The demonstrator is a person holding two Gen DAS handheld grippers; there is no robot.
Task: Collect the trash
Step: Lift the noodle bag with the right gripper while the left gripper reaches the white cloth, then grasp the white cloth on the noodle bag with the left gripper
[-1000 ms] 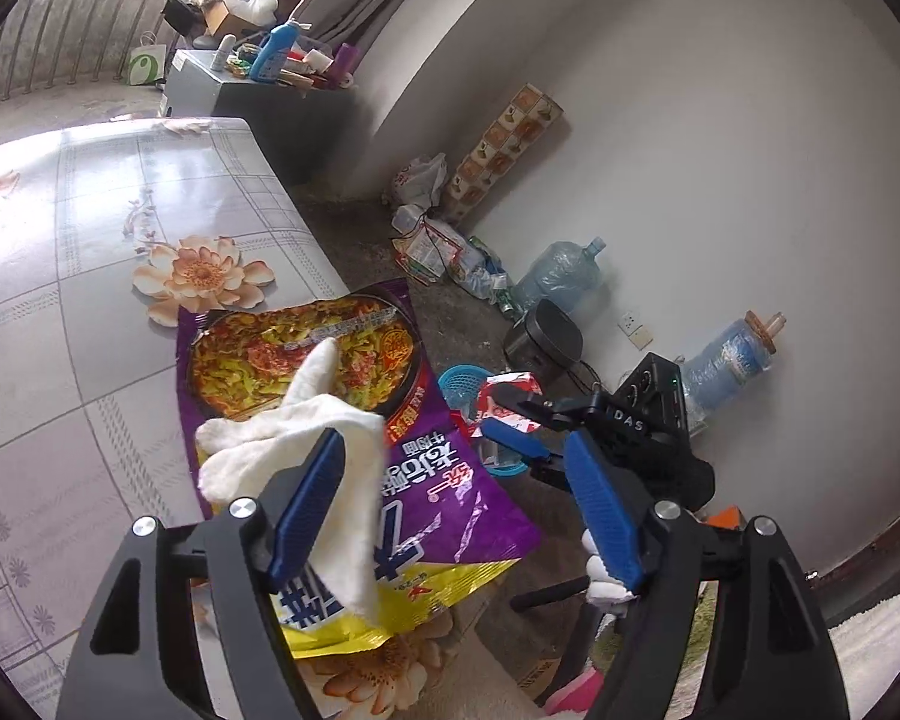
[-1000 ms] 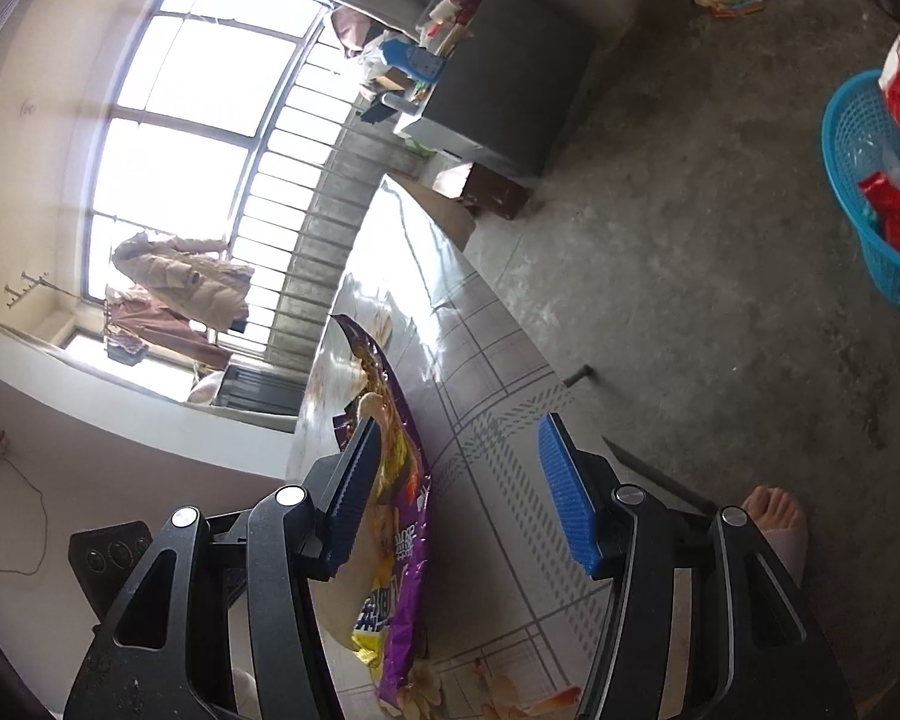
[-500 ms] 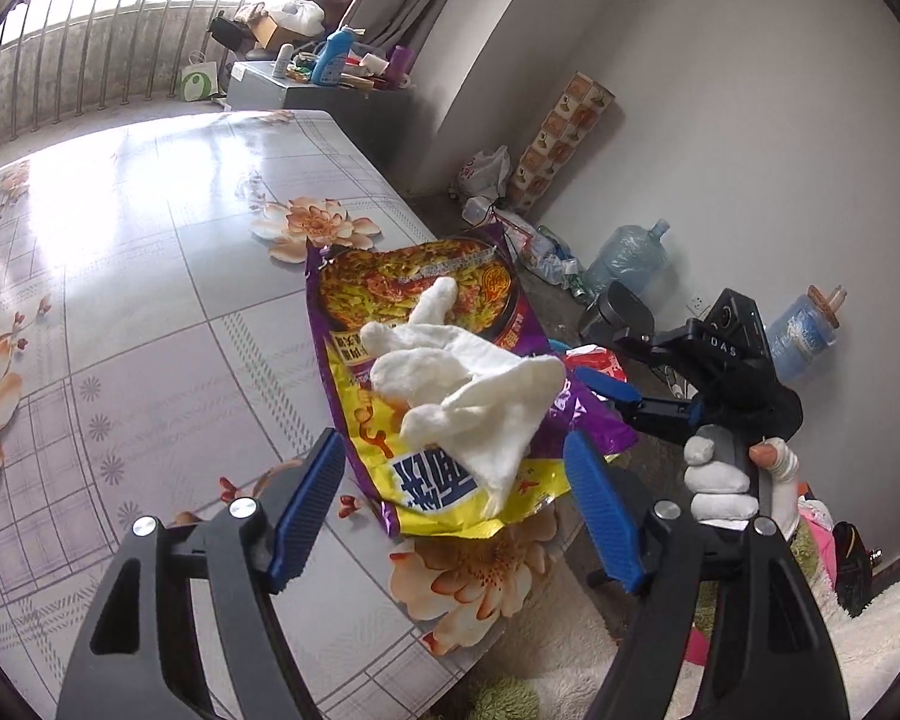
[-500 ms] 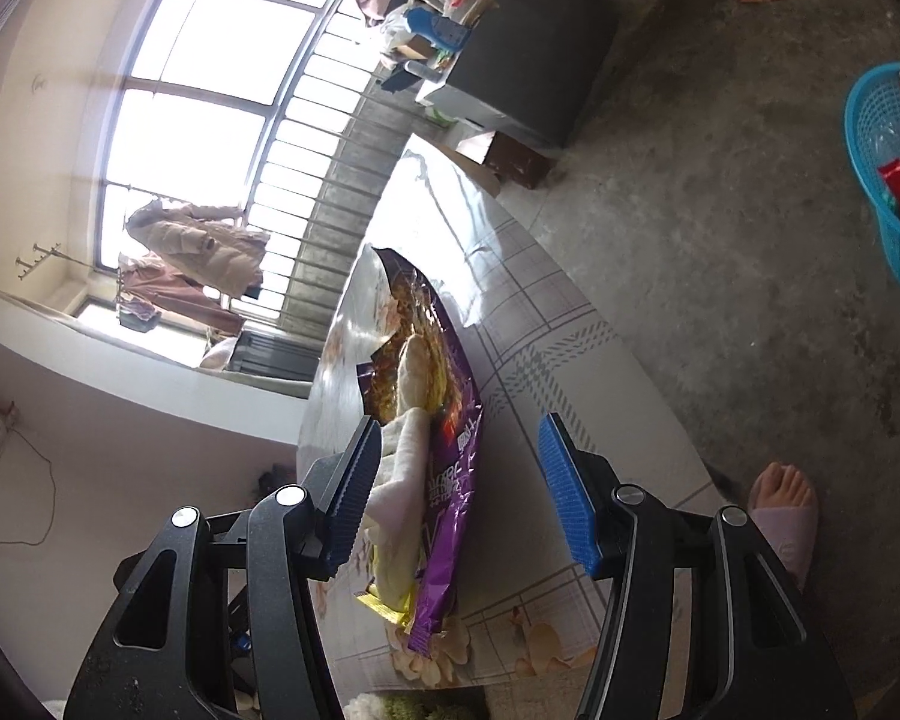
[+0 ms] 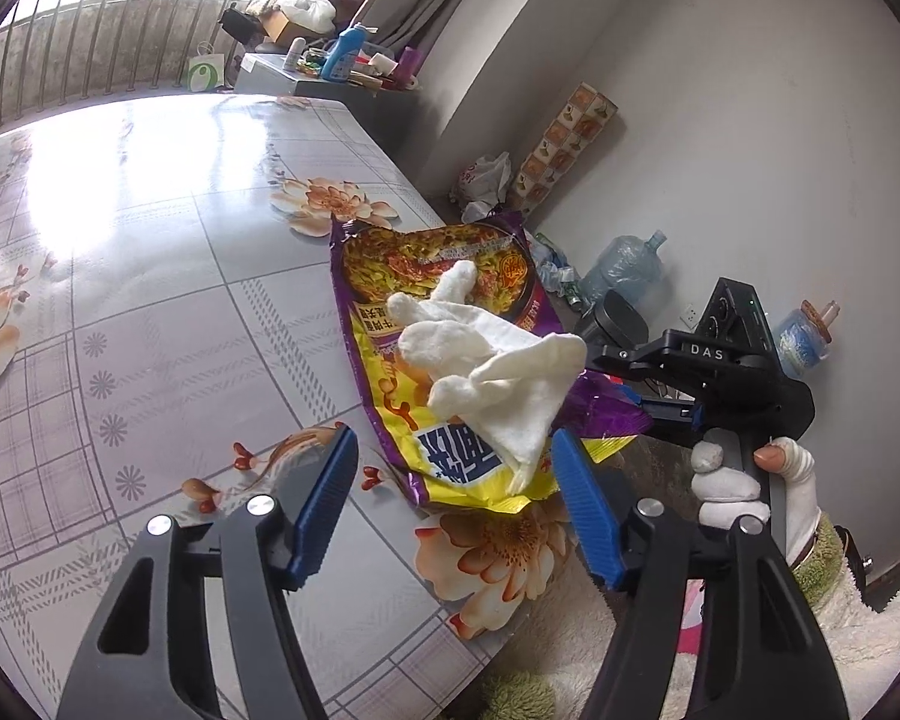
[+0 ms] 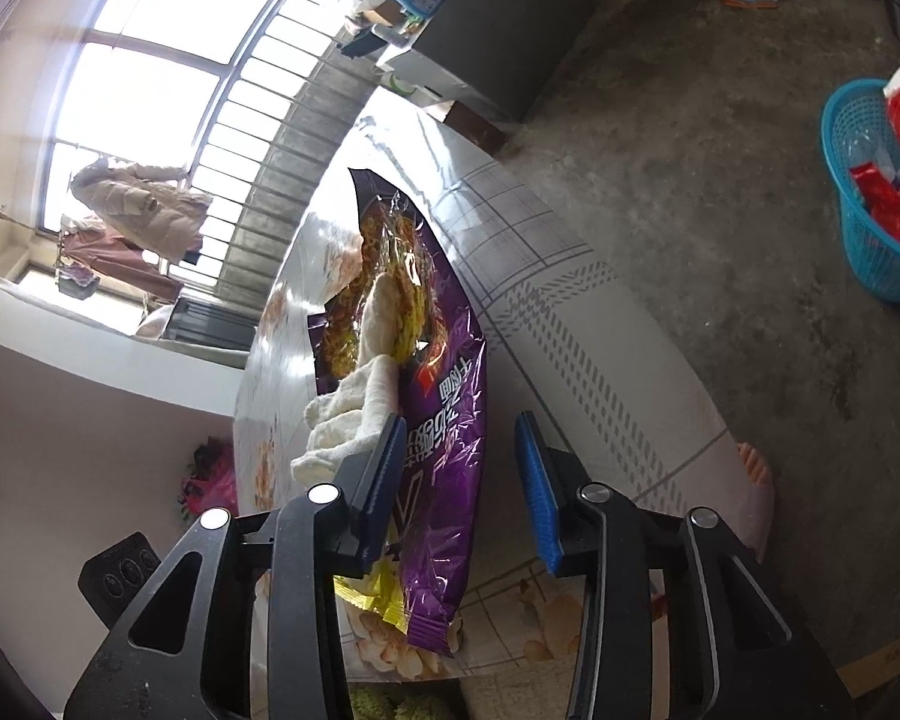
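Purple snack wrapper (image 5: 450, 324) lies at the right edge of the flower-patterned surface (image 5: 150, 276), its near corner hanging over the side, with a crumpled white cloth (image 5: 492, 360) on top of it. Left claw (image 5: 456, 504) hovers just short of the wrapper's yellow end; its blue pads (image 5: 324, 504) stand apart with nothing between them, though the jaws have just been closing a little. Right claw (image 6: 459, 486), seen in the left wrist view reaching in from the right in a white-gloved hand (image 5: 744, 480), has the wrapper's overhanging corner between its jaws, which have just been closing; its right pad stands clear of the foil. A blue basket (image 6: 870, 240) of red packets sits on the floor, well apart.
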